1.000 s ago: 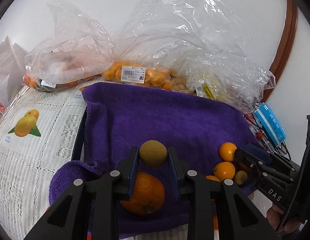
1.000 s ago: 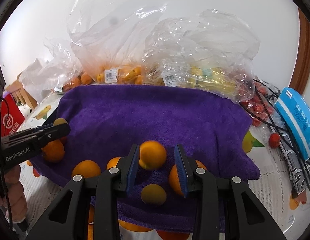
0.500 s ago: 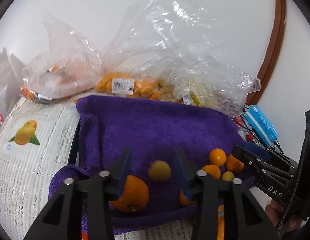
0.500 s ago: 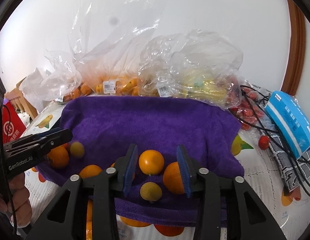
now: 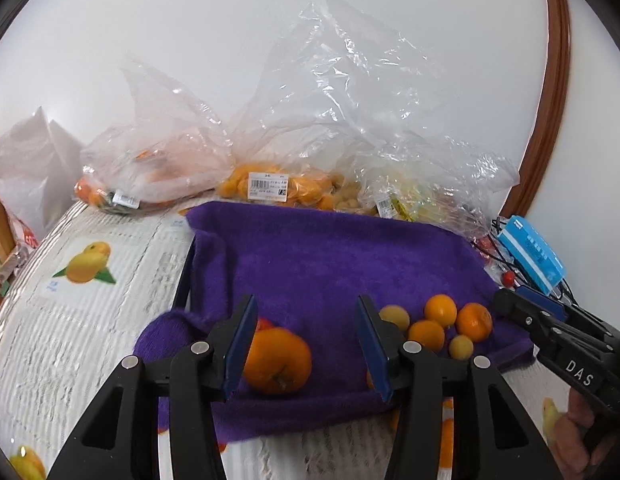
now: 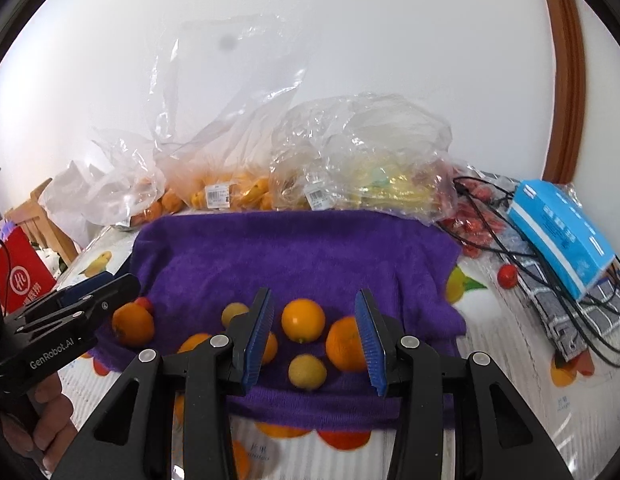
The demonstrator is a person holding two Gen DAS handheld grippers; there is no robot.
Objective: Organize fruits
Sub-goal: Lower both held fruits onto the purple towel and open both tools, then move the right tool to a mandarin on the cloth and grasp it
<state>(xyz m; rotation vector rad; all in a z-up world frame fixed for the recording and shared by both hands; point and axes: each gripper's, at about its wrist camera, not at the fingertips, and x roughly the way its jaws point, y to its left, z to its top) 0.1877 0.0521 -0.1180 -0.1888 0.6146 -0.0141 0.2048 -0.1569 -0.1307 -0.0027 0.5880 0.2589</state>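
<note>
The left claw [image 5: 306,340] is opening and grips nothing; a large orange [image 5: 278,356] lies on the purple towel [image 5: 329,256] beneath it. The right claw [image 6: 313,336] stands partly open and empty above a cluster of small oranges [image 6: 302,320] at the towel's near edge on the table [image 6: 509,320].

Both views are bright and evenly lit by soft, diffuse light; the white wall [image 5: 230,60] shows no hard shadows. Glare streaks run over the crinkled plastic bags [image 5: 341,92], and a dark smudge sits on the lens in the right wrist view, over the wall. Fisheye bending curves the brown door frame [image 6: 565,80] and rounds the desk [image 5: 70,320], with black vignette in the corners. The left wrist view is slightly smeared: the large orange [image 5: 278,356] and the cloth's print look soft
</note>
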